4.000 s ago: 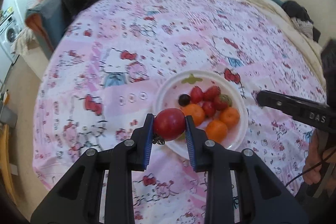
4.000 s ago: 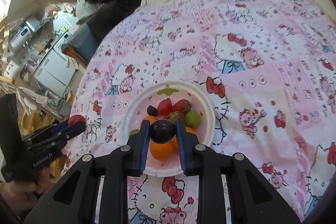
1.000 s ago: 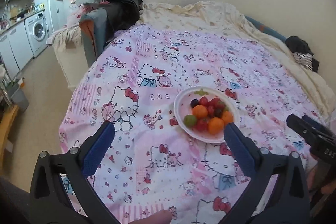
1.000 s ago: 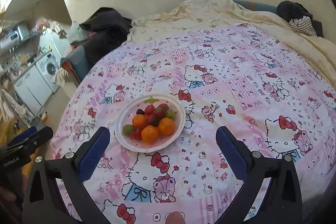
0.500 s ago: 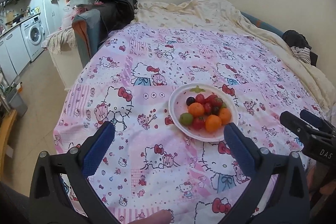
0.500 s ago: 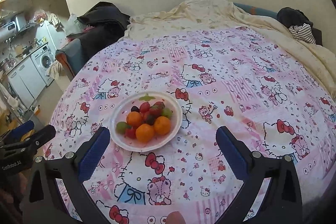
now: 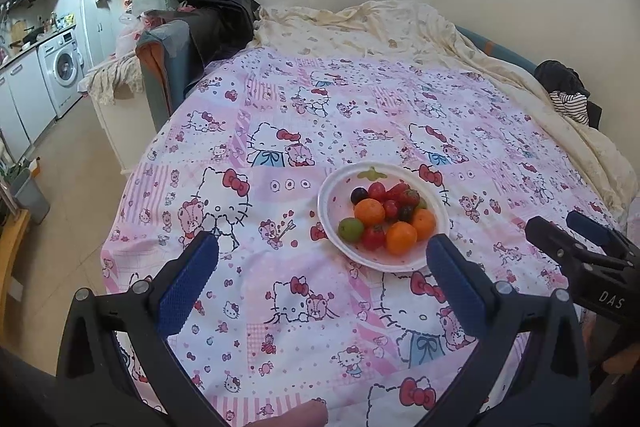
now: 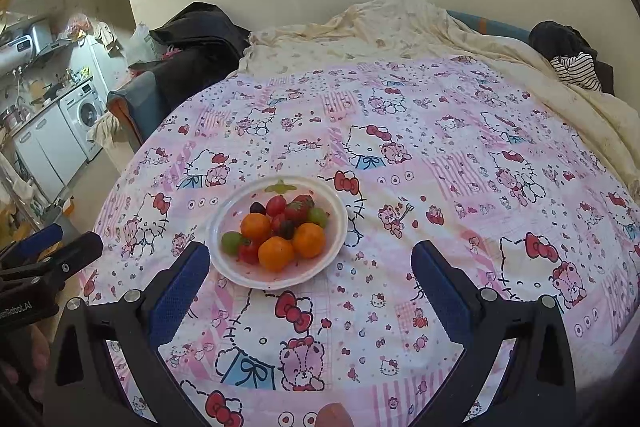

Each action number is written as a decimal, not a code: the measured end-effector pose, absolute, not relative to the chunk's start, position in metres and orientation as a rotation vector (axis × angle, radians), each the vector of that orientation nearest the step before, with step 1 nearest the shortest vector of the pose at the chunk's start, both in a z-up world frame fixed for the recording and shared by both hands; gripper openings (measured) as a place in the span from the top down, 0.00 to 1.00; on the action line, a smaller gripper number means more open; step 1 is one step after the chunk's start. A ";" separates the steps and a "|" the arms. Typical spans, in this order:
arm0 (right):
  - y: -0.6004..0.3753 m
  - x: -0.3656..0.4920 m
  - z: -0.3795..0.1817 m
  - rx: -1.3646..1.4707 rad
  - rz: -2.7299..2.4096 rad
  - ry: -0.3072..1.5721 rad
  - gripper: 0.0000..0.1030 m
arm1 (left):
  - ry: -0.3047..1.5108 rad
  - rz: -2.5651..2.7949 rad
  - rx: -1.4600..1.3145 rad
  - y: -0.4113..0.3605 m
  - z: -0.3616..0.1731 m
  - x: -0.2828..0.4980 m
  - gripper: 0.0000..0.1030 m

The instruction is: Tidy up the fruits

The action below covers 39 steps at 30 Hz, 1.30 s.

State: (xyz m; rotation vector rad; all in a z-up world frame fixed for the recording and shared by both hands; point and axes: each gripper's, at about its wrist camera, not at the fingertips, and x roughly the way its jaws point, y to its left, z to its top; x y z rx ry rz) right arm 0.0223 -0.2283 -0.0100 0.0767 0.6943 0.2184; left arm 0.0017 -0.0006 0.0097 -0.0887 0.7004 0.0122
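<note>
A: Start at the plate (image 7: 330, 227) — white, sitting on the patterned bedspread (image 7: 360, 107), and all the fruit is heaped in it: three oranges (image 7: 370, 210), a green fruit (image 7: 351, 228) on the near-left rim side, tomatoes and strawberries (image 7: 404, 193) packed in the middle, a dark grape (image 7: 359, 194) at the back.

B: And the grippers?

A: Both empty, both with jaws spread wide. The left gripper (image 7: 322, 275) has the plate just ahead and slightly right of its centre line. From the right gripper (image 8: 310, 275) the plate (image 8: 224, 215) sits ahead and to the left, close to its left pad (image 8: 176, 291).

B: No stray fruit on the cover?

A: None that I can see. I'd judge the gathering done, so the step in hand is pulling clear.

B: How to do that well?

A: Keep the jaws wide and lift back, not sideways. That right-gripper pad is near the rim; a sideways brush could tip the plate on soft bedding, and those round oranges would roll.

B: Anything further out?

A: A cream blanket (image 8: 400, 27) beyond, kitchen units (image 8: 60, 131) far left.
</note>
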 end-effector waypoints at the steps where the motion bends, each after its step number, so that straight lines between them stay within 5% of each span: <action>1: -0.228 0.022 -0.010 0.077 0.218 0.695 0.00 | 0.701 0.012 -0.092 0.000 0.010 0.001 0.00; 39: -0.231 0.022 -0.008 0.096 0.199 0.691 0.00 | 0.694 0.016 -0.086 0.001 0.012 0.000 0.00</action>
